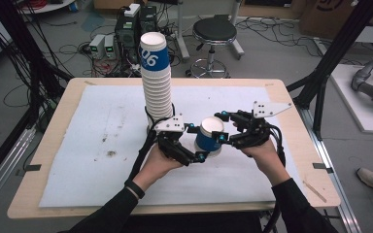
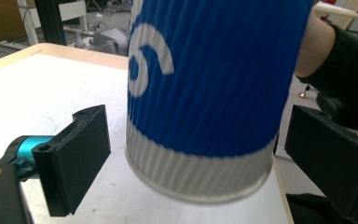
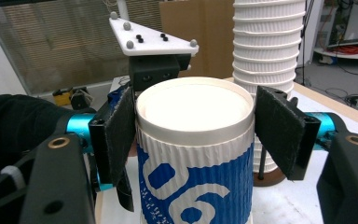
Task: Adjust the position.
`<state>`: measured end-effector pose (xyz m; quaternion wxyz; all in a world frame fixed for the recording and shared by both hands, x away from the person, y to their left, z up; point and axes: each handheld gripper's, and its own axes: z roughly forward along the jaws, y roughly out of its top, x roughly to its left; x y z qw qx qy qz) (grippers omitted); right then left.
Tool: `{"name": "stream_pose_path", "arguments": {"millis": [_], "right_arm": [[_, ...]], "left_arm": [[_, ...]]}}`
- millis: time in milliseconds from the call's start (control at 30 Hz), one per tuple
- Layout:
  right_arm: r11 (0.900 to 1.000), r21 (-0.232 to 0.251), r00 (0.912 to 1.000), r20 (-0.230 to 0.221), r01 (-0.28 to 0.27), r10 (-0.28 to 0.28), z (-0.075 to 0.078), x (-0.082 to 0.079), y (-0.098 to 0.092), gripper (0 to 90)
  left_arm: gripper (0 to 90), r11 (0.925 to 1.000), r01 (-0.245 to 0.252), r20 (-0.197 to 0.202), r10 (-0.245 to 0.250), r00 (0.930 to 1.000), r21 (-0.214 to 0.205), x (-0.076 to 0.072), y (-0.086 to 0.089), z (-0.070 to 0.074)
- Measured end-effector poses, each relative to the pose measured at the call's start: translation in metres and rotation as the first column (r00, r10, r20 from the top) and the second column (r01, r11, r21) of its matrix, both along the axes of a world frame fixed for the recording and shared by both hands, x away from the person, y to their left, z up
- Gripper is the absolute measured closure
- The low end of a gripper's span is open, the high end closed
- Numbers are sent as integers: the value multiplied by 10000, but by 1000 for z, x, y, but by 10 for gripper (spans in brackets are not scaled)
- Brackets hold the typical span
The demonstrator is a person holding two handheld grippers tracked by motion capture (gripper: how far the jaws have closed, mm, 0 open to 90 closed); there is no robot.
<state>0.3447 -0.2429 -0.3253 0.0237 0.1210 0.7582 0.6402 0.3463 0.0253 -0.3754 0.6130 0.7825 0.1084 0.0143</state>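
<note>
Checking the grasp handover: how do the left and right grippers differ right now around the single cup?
The right gripper is shut on the single cup, pads pressing just under its rim. The left gripper is open, its jaws standing clear of the cup's sides, down near the base. The right one comes in from the cup's right, the left one from its left. Both are hand-held, with black jaws, beside the tall cup stack.

The right tongs [image 3: 193, 140] clamp a blue-and-white ribbed cup [image 3: 196, 158] before a cup stack [image 3: 268, 56].
</note>
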Motion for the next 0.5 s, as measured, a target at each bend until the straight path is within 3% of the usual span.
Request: {"name": "stream_pose_path", "arguments": {"millis": [333, 500], "right_arm": [[9998, 76, 9998, -85, -178, 179, -1, 0, 4, 318], [9999, 53, 9998, -100, -144, 145, -1, 0, 4, 318]], "left_arm": [[68, 9999, 59, -86, -58, 9999, 110, 2, -6, -3], [118, 9997, 219, -48, -219, 9997, 70, 2, -5, -3]]}}
